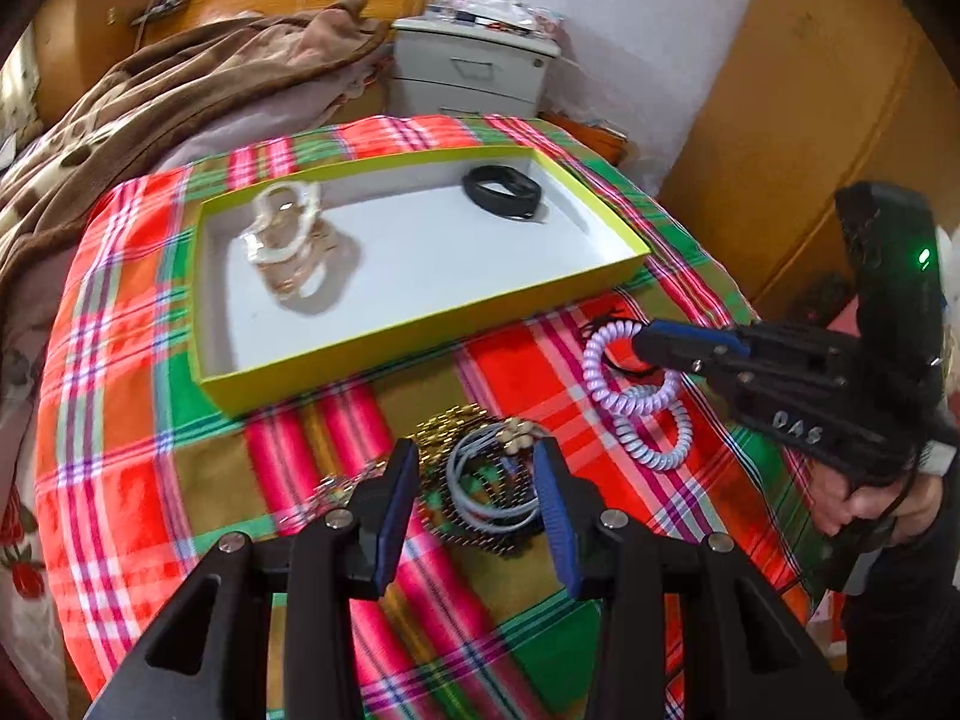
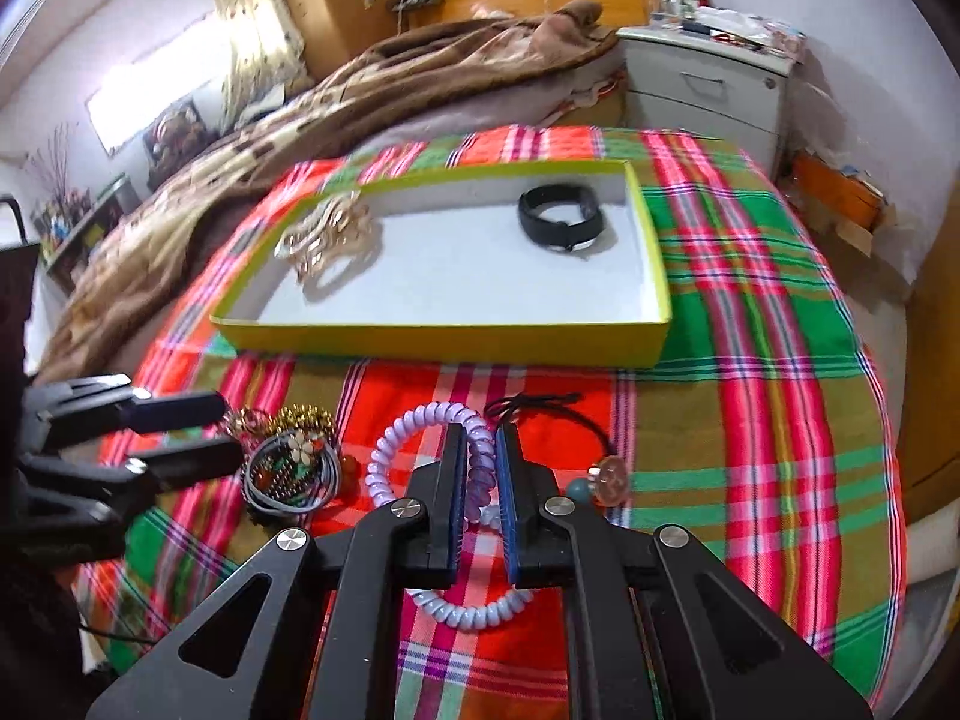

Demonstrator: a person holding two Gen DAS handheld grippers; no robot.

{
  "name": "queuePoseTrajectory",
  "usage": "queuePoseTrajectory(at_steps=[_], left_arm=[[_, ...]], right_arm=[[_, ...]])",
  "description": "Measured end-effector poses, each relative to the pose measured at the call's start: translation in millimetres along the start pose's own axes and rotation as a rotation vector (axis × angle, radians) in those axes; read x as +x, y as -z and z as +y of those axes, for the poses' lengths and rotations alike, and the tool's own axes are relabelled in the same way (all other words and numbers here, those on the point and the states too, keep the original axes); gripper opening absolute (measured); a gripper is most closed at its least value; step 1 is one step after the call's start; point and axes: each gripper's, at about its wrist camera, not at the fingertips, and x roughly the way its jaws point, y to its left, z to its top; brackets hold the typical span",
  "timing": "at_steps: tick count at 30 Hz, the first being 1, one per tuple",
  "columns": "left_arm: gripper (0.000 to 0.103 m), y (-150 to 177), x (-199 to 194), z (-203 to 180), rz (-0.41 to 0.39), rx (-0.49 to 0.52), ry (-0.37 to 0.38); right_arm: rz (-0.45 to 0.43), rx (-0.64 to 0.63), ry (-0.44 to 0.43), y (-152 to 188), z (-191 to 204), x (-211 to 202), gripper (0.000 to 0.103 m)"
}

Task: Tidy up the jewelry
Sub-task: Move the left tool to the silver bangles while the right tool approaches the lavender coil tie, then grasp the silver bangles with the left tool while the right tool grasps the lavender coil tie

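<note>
**Spiral coil pinched by the right tongs, bracelet pile framed by the left**

The right tongs (image 2: 480, 468) are closed on the near-side arc of a lilac spiral hair coil (image 2: 420, 420), whose ring lies flat on the plaid cloth (image 2: 750, 420) just ahead of the blue pads; a second pale coil (image 2: 474, 609) lies beneath the jaws. The yellow-rimmed box (image 2: 444, 342) is seen straight ahead, beyond the coil, its long axis running across the view, so a lift and a forward carry is judged the coming move. A black band (image 2: 564, 219) and gold chains (image 2: 330, 234) already lie inside.

The left tongs (image 1: 477, 480) stand open and empty, above a pile of grey bangles and beads (image 1: 498, 480), not touching it. The right hand is the nearer to the coil.
</note>
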Motion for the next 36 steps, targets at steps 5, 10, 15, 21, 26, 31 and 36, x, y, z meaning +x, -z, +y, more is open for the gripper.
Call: queuePoseTrajectory(at_steps=[5, 10, 15, 21, 26, 31, 36], left_arm=[[0.041, -4, 13, -15, 0.004, 0.052, -0.028], [0.041, -5, 27, -24, 0.027, 0.090, -0.056], [0.041, -3, 34, -29, 0.039, 0.100, -0.081], [0.040, -4, 37, -27, 0.037, 0.086, -0.085], [0.023, -5, 37, -23, 0.036, 0.070, -0.088], [0.010, -5, 35, -21, 0.031, 0.058, -0.089], [0.004, -6, 30, -19, 0.012, 0.053, -0.087]], right_arm=[[-0.031, 0.028, -0.010, 3, -4, -10, 0.010], [-0.046, 0.039, -0.024, 5, -5, -15, 0.010], [-0.044, 0.043, -0.032, 6, -7, -14, 0.010], [-0.049, 0.049, -0.038, 7, -10, -14, 0.010], [-0.051, 0.050, -0.037, 7, -10, -15, 0.010], [-0.050, 0.052, -0.035, 8, -10, -16, 0.010], [-0.050, 0.054, -0.031, 8, -10, -17, 0.010]])
